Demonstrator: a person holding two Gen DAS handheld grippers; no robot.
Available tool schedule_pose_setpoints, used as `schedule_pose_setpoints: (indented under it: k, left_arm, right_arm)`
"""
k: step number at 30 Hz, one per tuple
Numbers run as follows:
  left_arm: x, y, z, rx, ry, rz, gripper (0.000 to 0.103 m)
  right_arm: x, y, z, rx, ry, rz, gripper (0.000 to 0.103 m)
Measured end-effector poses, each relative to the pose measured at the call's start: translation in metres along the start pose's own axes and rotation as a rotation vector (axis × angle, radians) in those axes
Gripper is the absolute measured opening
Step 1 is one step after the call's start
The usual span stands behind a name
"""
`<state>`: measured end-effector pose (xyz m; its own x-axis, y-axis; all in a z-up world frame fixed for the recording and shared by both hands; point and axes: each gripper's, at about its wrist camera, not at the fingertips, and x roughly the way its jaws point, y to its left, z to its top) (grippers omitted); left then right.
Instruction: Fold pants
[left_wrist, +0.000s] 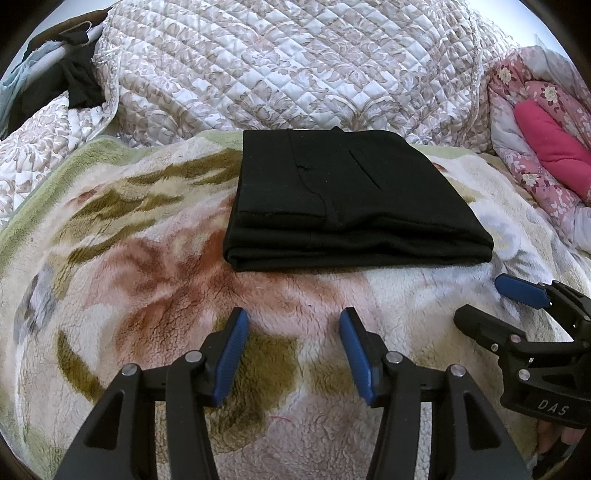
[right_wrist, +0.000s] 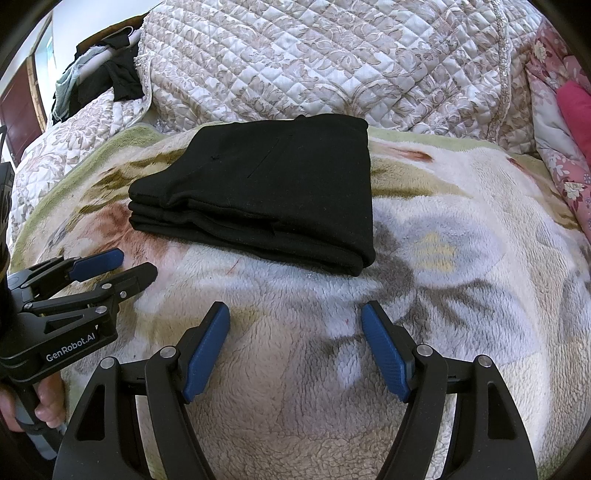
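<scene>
Both grippers were empty and held nothing: the left gripper (left_wrist: 291, 325) had its blue pads apart with only blanket showing between them, and the right gripper (right_wrist: 295, 317) stood wider still, also with only blanket between its pads. They sat side by side, near each other, and both were apart from the cloth. Just past them lay the black pants (left_wrist: 351, 199), folded into a neat thick block with several layers stacked on top of each other. The near edge showed those layers lying flat and even, and the top looked smooth. The pants rested on a fluffy flower blanket (left_wrist: 155, 288) on the bed. Behind the blanket was a quilted cover (left_wrist: 288, 62) with a leaf pattern. A pink flowery quilt (left_wrist: 535, 147) was off to one side, and some dark clothes (left_wrist: 77, 81) were piled in the far corner. To me the folding looked done, or almost done. If anything was left, it was to check the stack. A good way would be to look along the near edge for a layer that stuck out, then press it down softly from the top with the pads. It would be best not to pinch or pull a corner, since that could drag the layers apart. The soft blanket could also let the stack slide, so any push should be slow and go straight down.
</scene>
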<state>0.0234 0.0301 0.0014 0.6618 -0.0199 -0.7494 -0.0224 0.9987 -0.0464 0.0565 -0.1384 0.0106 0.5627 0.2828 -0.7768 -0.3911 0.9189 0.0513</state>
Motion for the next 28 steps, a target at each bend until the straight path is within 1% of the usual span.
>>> schedule_pose_setpoints:
  k: [22,25,28]
  left_arm:
    - [-0.0002,0.0001,0.0013,-0.002,0.003,-0.001,0.056]
    - [0.0004,0.0009,0.0007,-0.005,0.006,-0.002,0.056]
    - [0.0009,0.0012,0.0001,-0.006,0.007,-0.002,0.056]
  right_arm:
    - [-0.0002,0.0002,-0.0004,0.001,0.001,-0.001,0.074]
    - [-0.0008,0.0004,0.0015,0.001,0.009,0.000,0.074]
    - [-0.0019,0.0026,0.0044,-0.025,0.026,-0.004,0.074]
